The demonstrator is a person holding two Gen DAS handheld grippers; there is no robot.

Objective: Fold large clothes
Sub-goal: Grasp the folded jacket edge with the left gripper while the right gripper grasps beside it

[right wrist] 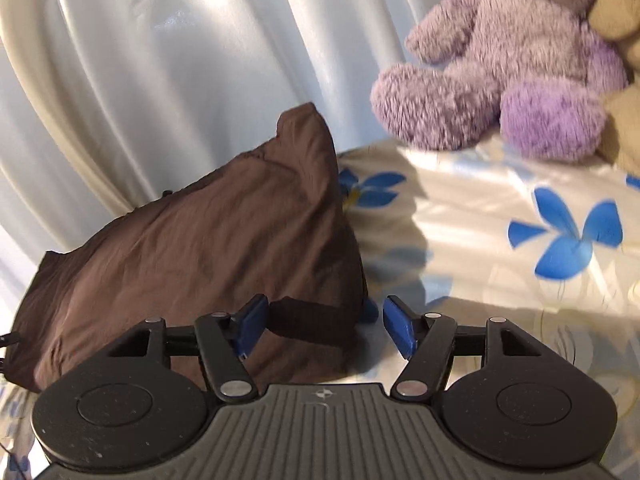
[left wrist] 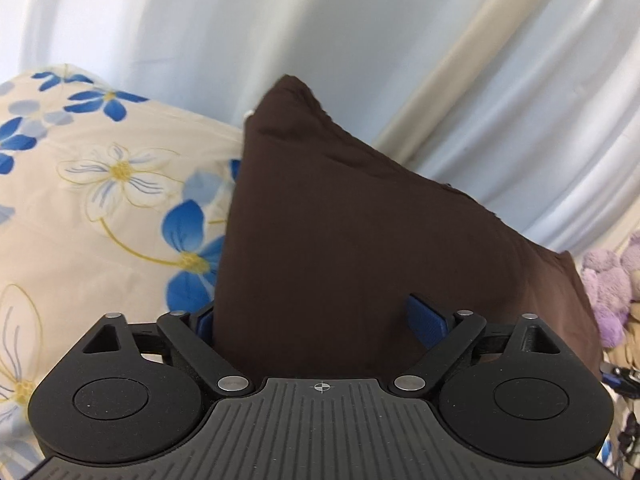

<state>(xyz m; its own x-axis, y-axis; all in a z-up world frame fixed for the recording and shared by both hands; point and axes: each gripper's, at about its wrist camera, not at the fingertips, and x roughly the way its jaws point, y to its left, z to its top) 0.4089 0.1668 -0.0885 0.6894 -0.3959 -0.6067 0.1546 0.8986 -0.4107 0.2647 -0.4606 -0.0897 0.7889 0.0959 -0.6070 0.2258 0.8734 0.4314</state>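
A dark brown garment (left wrist: 340, 248) is bunched in a raised heap on a floral bedsheet (left wrist: 80, 208). In the left wrist view my left gripper (left wrist: 316, 320) has its blue fingers (left wrist: 426, 320) wide apart, with the cloth lying between them and not pinched. In the right wrist view the same garment (right wrist: 200, 256) lies to the left. My right gripper (right wrist: 324, 320) is open. A folded brown edge (right wrist: 308, 320) sits between its fingers, next to the left blue finger (right wrist: 252, 316).
White curtains (left wrist: 360, 40) hang behind the bed. A purple teddy bear (right wrist: 520, 68) and a beige plush toy (right wrist: 624, 92) sit on the sheet at the right; the purple bear also shows at the right edge of the left wrist view (left wrist: 608, 284).
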